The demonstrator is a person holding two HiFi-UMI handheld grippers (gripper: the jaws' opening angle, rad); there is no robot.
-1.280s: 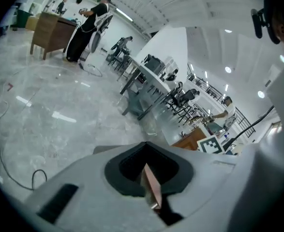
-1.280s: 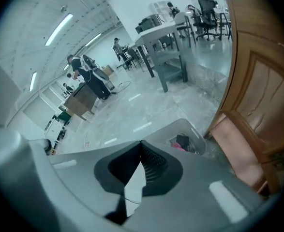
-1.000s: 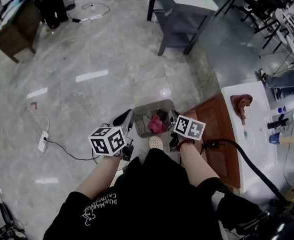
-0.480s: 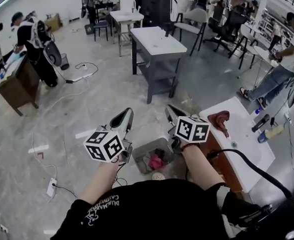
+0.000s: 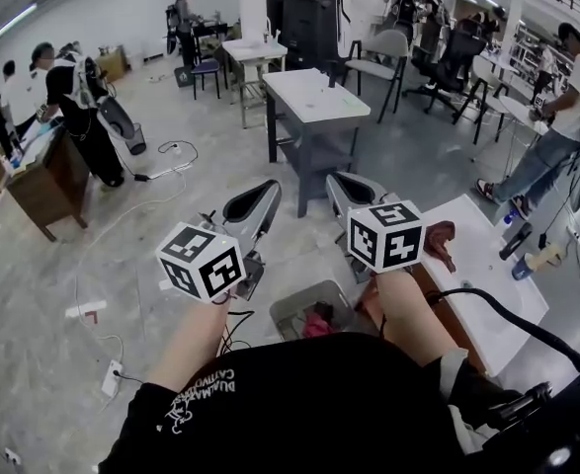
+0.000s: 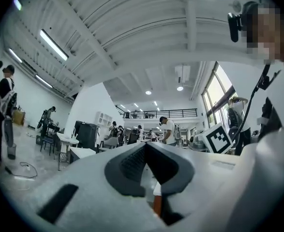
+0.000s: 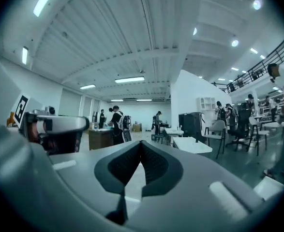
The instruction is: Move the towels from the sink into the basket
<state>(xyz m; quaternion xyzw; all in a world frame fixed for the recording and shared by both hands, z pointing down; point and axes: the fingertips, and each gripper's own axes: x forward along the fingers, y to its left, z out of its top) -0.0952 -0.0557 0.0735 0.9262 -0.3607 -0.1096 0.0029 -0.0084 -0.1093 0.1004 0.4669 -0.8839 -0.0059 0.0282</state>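
Both grippers are held up in front of me, level, pointing across the room. In the left gripper view my left gripper is shut with nothing in it. My right gripper is shut and empty too. Below them the grey basket stands on the floor with a pink towel and something dark inside. At the right, a maroon towel lies on the white sink counter, just right of my right gripper's marker cube. The basin itself is hidden.
Bottles stand on the counter's far end. A black hose runs along my right arm. A grey table stands straight ahead, a wooden desk at the left. A power strip and cables lie on the floor. Several people stand around.
The head view has tilted up from the floor to the room. Both grippers have risen from beside the basket and now point forward, still shut.
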